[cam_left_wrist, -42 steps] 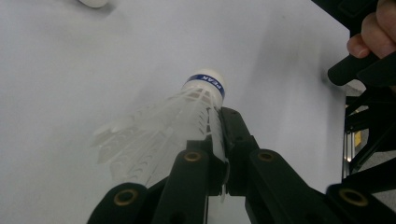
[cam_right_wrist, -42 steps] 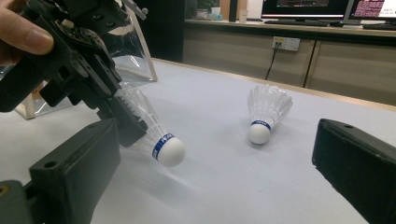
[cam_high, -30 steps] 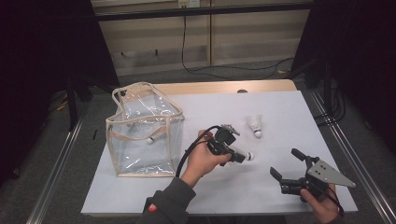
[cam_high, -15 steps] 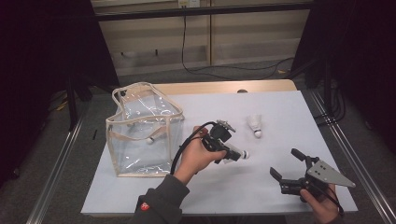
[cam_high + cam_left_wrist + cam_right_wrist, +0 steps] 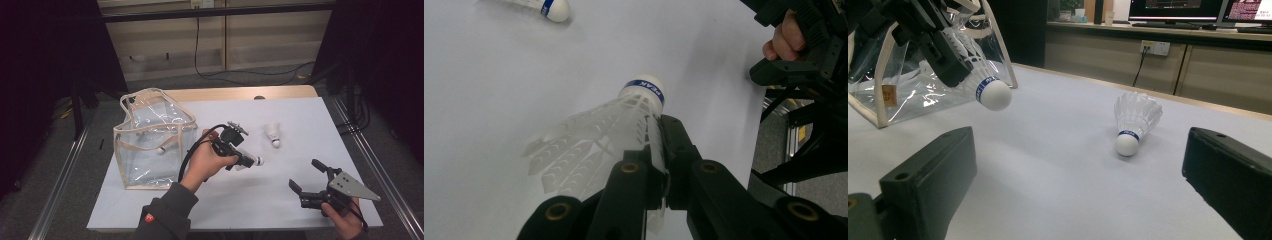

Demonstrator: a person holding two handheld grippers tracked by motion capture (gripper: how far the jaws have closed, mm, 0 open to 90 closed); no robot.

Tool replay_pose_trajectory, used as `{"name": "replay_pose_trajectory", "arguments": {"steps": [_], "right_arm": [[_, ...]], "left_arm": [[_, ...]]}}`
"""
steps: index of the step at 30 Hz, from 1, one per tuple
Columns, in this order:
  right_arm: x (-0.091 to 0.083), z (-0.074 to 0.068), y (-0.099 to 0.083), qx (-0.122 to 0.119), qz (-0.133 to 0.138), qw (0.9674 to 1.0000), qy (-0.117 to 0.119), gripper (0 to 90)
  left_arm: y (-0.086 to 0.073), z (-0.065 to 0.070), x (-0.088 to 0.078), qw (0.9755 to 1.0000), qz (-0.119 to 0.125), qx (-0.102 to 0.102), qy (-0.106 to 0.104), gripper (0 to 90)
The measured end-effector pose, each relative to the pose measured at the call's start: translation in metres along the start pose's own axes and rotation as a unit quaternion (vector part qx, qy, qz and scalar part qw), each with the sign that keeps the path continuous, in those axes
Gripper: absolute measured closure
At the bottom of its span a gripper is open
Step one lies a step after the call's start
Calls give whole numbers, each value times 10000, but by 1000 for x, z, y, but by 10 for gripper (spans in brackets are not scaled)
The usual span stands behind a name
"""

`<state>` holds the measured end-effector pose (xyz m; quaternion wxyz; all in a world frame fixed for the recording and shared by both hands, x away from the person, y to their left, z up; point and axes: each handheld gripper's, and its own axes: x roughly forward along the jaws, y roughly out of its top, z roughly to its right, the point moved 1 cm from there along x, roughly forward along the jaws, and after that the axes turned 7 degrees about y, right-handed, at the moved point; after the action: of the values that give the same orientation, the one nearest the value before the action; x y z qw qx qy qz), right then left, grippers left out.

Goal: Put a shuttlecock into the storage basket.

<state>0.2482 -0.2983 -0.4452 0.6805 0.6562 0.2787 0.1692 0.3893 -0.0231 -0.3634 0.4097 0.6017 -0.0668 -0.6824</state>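
Since a second ago the left tongs (image 5: 248, 161) have lifted a little and drawn back toward the clear bag (image 5: 150, 145), carrying the held shuttlecock (image 5: 624, 120) clear of the worktop (image 5: 300, 200) — a sign, I judge, that the pick-up is done and the carry to the bag is under way. The left tongs are clamped together on the shuttlecock's white skirt, its cork nose jutting past the tips. The right tongs (image 5: 305, 176) rest low near the front edge, spread wide apart and holding nothing. A second shuttlecock (image 5: 272, 135) lies on the worktop beyond — presumably next.
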Motion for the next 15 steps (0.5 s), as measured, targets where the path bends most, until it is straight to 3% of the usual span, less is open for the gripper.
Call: {"name": "replay_pose_trajectory", "arguments": {"steps": [15], "right_arm": [[0, 0, 0, -9, -1, 10000, -2, 9]], "left_arm": [[4, -7, -15, 10000, -41, -19, 37, 884]]}}
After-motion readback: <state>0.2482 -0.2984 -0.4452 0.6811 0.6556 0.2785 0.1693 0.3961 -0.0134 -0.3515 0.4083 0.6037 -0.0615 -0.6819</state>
